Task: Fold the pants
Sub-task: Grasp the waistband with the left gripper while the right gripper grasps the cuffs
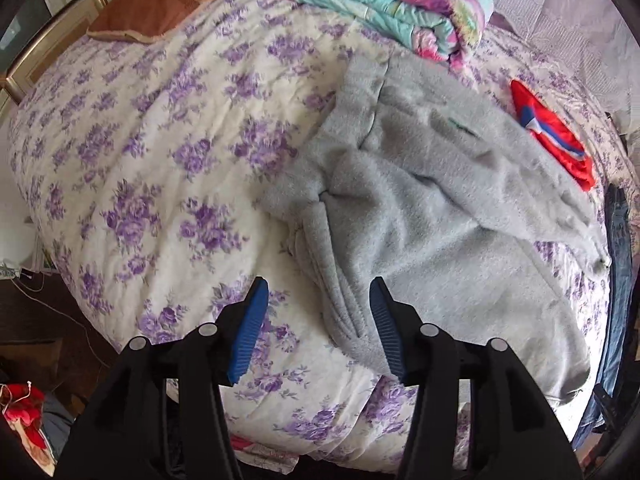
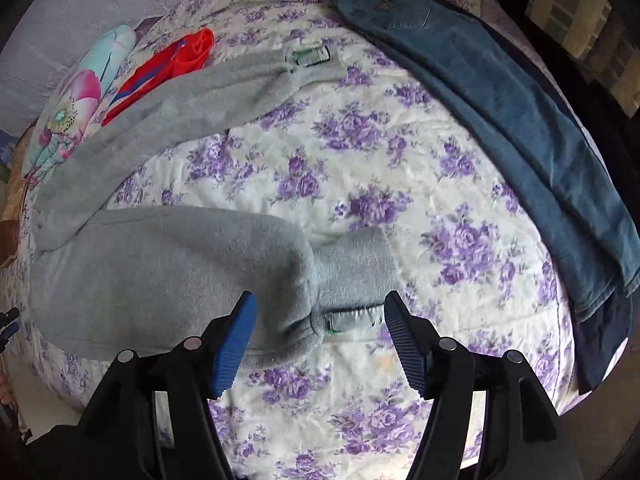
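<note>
Lying spread on the bed (image 1: 132, 184), the grey pants (image 1: 432, 216) take up its middle, waist end bunched toward the left gripper (image 1: 318, 330). That gripper hangs just above the quilt with its jaws wide apart and nothing in them; a ridge of gathered waist fabric runs between the blue pads (image 1: 250, 332), though I cannot tell whether either pad touches it. Left of the pants is a broad stretch of bare flowered quilt, reaching to a brown pillow (image 1: 144, 14) near the headboard. Beyond the pants sits a folded floral blanket (image 1: 384, 0), and to their right a red garment (image 1: 556, 136).

From the right wrist, the two legs (image 2: 168, 264) fan apart: the far one stretches up toward the red garment, the near one ends in a cuff (image 2: 352, 318) lying right between the pads of the right gripper (image 2: 320, 340). Those jaws also stand wide apart, gripping nothing. Bare quilt fills the room between the legs and on to the right, until the jeans (image 2: 500, 112) laid along the bed's right edge, well apart from the grey pants.
</note>
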Demonstrator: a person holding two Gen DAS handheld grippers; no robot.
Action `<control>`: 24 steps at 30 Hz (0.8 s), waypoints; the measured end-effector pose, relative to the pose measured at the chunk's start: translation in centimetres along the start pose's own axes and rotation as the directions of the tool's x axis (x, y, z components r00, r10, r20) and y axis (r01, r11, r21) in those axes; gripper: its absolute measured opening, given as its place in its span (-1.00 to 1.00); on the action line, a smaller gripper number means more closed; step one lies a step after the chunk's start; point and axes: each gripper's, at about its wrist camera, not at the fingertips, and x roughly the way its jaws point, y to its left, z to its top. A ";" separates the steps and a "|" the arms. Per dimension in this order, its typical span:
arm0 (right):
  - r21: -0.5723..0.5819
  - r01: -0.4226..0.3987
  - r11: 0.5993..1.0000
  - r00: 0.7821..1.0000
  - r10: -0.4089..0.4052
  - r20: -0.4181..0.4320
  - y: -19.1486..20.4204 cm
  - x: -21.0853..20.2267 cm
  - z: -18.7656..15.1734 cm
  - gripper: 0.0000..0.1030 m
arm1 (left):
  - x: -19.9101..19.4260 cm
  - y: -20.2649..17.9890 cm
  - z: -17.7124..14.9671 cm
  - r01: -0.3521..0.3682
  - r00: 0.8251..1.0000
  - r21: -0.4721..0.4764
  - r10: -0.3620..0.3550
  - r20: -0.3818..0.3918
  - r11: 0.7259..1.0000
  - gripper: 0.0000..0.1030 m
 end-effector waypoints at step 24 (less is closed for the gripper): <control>0.115 -0.075 0.991 0.997 0.075 0.008 0.7 12.3 20.8 -0.68 | 14.1 -13.8 10.0 -0.112 0.978 0.305 0.159 -0.135 0.946 0.13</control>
